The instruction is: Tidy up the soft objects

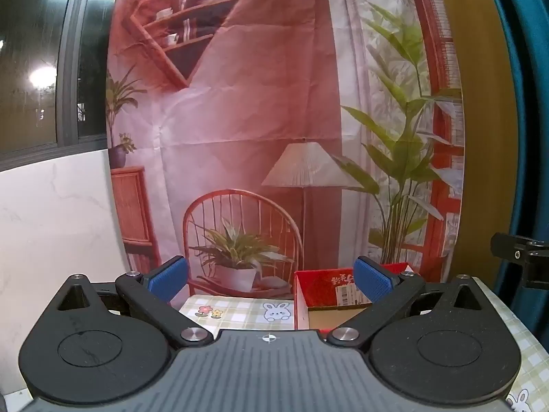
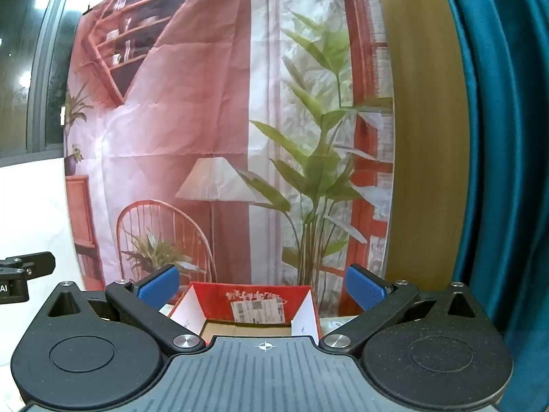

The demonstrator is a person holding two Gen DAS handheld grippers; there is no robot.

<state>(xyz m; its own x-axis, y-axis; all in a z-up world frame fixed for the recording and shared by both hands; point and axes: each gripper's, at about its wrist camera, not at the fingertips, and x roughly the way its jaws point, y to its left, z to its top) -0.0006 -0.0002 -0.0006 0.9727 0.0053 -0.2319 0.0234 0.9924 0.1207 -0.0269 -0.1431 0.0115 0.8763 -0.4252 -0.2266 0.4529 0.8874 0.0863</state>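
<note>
An open red cardboard box (image 1: 326, 286) with a brown inside stands on the checked tablecloth (image 1: 236, 310) at the back of the table. It also shows in the right wrist view (image 2: 254, 297), straight ahead. My left gripper (image 1: 271, 279) is open and empty, raised, with the box behind its right finger. My right gripper (image 2: 260, 288) is open and empty, and its fingers frame the box. No soft object shows in either view.
A printed backdrop (image 1: 274, 120) of a room hangs right behind the table. A teal curtain (image 2: 497, 137) hangs at the right. A white marble wall (image 1: 51, 223) and a dark window (image 1: 34, 68) are at the left. Each gripper's edge shows in the other's view.
</note>
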